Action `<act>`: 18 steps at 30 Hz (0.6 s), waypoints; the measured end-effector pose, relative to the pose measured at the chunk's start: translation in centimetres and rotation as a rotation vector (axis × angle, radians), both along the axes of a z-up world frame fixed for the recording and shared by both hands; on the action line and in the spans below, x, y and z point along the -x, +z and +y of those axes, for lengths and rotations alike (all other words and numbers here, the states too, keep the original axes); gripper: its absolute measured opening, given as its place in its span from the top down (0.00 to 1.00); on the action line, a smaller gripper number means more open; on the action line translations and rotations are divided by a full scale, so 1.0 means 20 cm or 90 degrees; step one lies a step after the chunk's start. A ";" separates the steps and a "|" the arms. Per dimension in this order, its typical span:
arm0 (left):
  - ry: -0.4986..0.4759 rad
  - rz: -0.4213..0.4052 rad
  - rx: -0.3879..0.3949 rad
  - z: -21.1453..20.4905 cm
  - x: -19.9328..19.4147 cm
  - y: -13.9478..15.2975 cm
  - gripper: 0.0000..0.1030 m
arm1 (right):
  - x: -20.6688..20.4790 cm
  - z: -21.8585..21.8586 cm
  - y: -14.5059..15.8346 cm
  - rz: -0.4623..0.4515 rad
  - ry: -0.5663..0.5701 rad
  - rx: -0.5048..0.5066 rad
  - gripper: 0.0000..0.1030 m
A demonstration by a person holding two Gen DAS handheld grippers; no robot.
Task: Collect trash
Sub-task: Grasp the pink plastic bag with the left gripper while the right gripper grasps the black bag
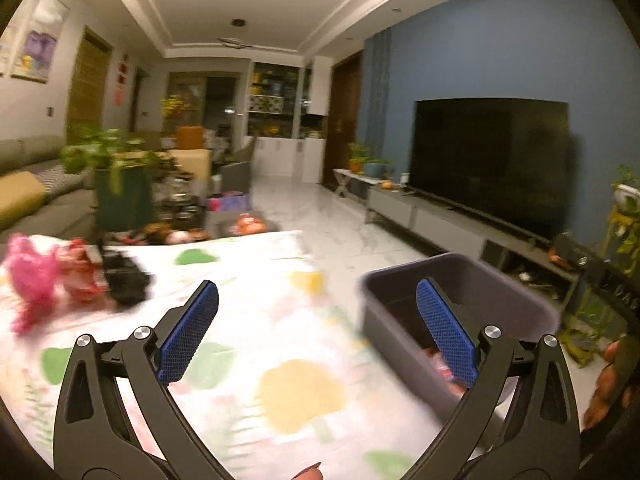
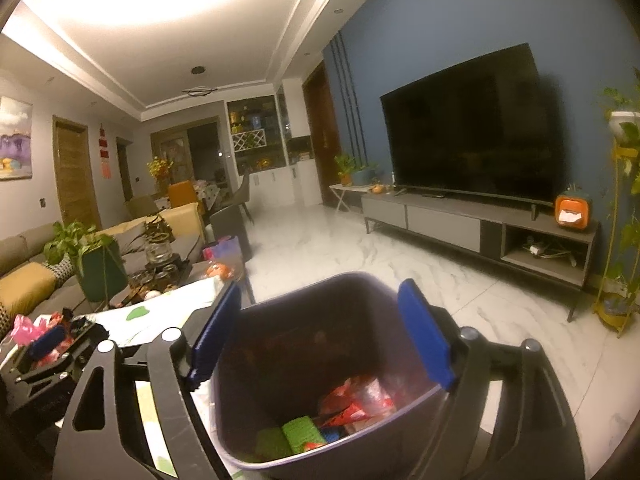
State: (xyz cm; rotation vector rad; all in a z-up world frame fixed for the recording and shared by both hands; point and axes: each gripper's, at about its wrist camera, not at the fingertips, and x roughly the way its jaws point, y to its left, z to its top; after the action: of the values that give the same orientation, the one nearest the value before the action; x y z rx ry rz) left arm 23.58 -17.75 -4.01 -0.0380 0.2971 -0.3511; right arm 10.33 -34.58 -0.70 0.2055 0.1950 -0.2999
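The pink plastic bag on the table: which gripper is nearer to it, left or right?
Left. The left gripper is open above the tablecloth, with the pink plastic bag just ahead to its left. The right gripper is open over the trash bin, farther away.

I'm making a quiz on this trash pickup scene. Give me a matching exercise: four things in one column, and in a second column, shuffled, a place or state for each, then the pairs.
Things:
1. bin
2. TV
3. pink bag
4. right tool

Places or states:
A. on the flowered cloth, far left
B. open, empty, over the bin
C. against the blue wall
D. on the floor beside the table, with red wrappers inside

Pairs: 1-D, 2-C, 3-A, 4-B
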 end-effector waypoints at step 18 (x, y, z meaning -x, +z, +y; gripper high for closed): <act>0.342 0.004 -0.069 1.12 0.07 0.04 0.05 | -0.30 0.87 -0.03 0.071 0.205 0.044 0.17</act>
State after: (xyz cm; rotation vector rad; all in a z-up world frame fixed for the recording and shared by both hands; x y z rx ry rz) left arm 22.19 4.70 -3.16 -0.0121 0.2999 0.1981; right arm 16.31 -17.13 -1.33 0.0868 0.3229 0.0019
